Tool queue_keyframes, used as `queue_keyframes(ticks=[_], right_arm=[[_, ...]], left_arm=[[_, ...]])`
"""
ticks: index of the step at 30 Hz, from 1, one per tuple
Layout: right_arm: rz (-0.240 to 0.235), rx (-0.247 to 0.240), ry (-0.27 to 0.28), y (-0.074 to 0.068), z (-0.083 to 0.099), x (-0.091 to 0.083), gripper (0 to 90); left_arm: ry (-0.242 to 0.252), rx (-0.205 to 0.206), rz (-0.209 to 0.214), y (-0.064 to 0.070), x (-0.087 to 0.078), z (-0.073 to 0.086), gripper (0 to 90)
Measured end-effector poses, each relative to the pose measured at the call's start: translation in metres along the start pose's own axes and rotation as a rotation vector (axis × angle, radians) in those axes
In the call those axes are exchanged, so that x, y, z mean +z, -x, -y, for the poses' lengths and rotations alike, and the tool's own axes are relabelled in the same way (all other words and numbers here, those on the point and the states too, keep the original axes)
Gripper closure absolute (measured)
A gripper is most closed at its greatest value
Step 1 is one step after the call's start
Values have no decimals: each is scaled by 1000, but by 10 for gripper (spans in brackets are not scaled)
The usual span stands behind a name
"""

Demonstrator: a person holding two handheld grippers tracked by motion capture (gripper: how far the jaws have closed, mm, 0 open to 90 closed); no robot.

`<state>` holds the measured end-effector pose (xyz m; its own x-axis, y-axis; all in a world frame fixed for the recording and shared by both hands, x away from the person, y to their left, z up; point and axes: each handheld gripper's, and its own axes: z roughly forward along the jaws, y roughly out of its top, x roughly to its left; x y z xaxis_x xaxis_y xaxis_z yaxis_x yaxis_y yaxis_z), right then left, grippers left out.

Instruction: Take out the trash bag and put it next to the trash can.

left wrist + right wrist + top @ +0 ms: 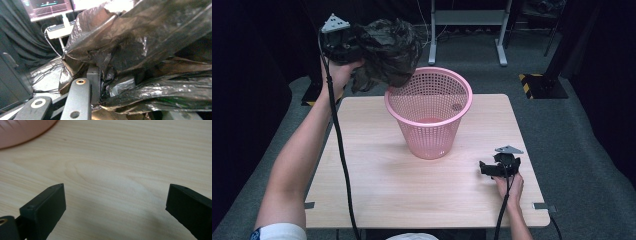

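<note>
Black plastic bag (387, 50), light, limp and slippery, seems pinched in the left gripper (343, 42) fingers above the pink basket (428, 112); right gripper (498, 167) gapes empty on the bench (377, 190).

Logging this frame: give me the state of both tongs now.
Left tongs: closed on the crumpled black plastic bag.
Right tongs: open, empty, over the light wooden table.

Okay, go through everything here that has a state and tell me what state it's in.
Black plastic bag: crumpled, held up in the air beside the basket's rim.
Pink basket: upright on the table, apparently empty.
Left claw: shut on the bag.
Right claw: open, empty, low over the table.
</note>
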<state>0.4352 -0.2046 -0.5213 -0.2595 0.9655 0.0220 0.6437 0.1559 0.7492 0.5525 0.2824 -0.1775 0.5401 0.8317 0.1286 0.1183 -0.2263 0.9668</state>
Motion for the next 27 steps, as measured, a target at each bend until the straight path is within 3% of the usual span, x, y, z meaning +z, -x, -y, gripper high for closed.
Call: queue_keyframes(ticks=[8,16,27], right_arm=[[4,-7,-41,1,5,5,22],[5,-9,-39,1,5,5,25],[8,-9,-37,1,5,4,32]], left_arm=[[9,-36,-46,-23,-17,8,655],[1,-54,-94,-41,-31,21,655],[-42,-85,-135,-58,-32,47,655]])
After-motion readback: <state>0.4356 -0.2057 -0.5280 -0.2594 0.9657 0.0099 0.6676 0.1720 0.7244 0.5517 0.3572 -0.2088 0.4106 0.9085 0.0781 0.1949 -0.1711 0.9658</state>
